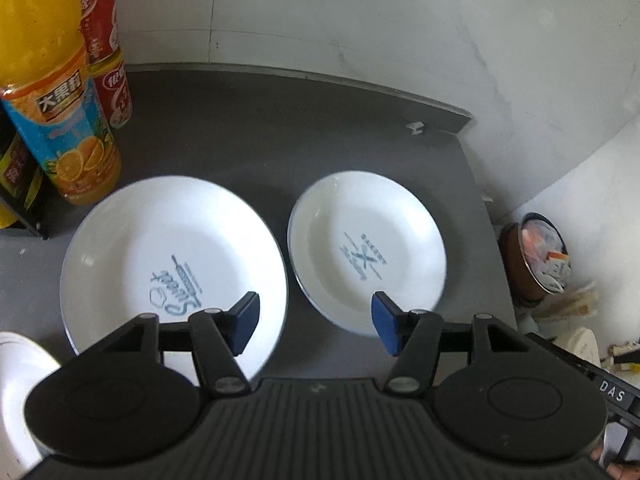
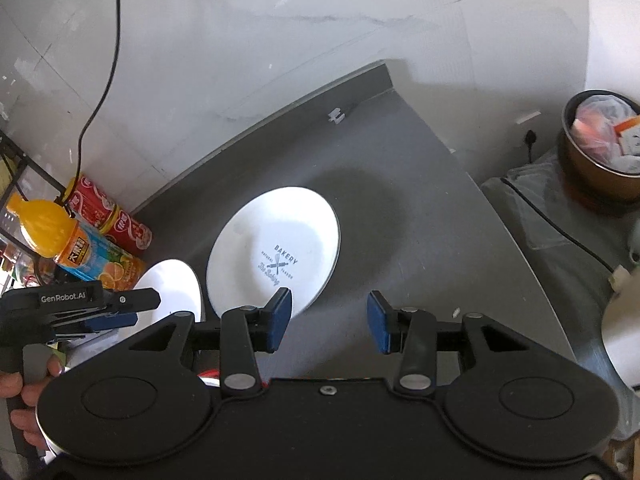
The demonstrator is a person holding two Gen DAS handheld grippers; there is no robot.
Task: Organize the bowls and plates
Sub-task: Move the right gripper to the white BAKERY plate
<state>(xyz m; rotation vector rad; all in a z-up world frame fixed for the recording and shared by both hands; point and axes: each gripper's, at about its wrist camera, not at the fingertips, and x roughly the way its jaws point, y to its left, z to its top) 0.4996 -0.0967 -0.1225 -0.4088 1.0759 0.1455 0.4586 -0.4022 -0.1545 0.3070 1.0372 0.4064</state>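
Two white round ceramic plates lie flat on the dark grey tabletop [image 1: 248, 128], side by side and just apart. Far to the left of the left tongs [image 1: 316, 322], a plastic orange-juice bottle with a blue and orange label [image 1: 60, 120] stands upright, with a red printed can [image 1: 108, 60] just behind it and a dark box [image 1: 20, 176] at its left. Forward and left of these tongs sits the white plate with the blue "Sweet" print [image 1: 168, 256]; their left blue pad [image 1: 244, 320] hangs over its near right rim. Forward and right sits the white plate with the crossed-utensil "Bakery" print [image 1: 366, 248], whose near rim lies under the right blue pad [image 1: 384, 322]. The left tongs stand wide apart with nothing between the pads, over the gap between the two plates. A white curved object [image 1: 20, 384] shows at the lower left corner; what it is cannot be told. Beyond the tabletop's right edge stands a brown round bin lined with a plastic bag of rubbish [image 1: 536, 260].

In the right wrist view, a hand [image 2: 24, 396] grips the left device at the far left. The right tongs [image 2: 330, 320] are also spread apart and empty, above bare tabletop, with the "Bakery" plate just forward and left of them. A black cable [image 2: 108, 60] hangs down the pale wall [image 2: 280, 40].
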